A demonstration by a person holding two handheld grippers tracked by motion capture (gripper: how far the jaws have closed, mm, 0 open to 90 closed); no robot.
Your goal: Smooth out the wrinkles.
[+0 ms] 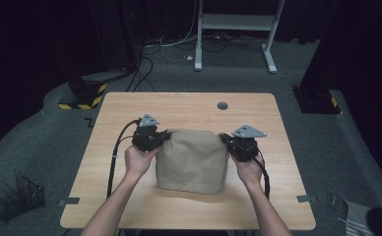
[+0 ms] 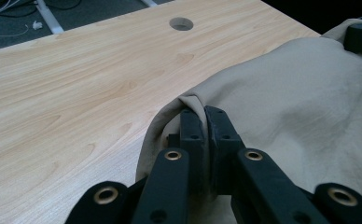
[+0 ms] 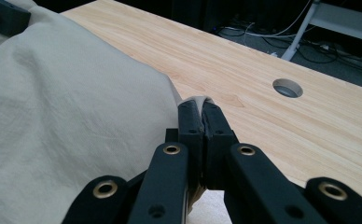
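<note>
Left tool (image 2: 206, 116): clamped on the beige cloth's (image 1: 193, 160) far left corner.
Right tool (image 3: 201, 112): clamped on its far right corner.
Writing: none legible.

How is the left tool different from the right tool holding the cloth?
The left tool pinches the tan cloth at its far left corner; the right tool pinches the far right corner. In the high view, the left tool points toward the right, while the right tool points toward the left. Both are black, clamped shut on a fold of cloth, and held over the wooden table.
</note>
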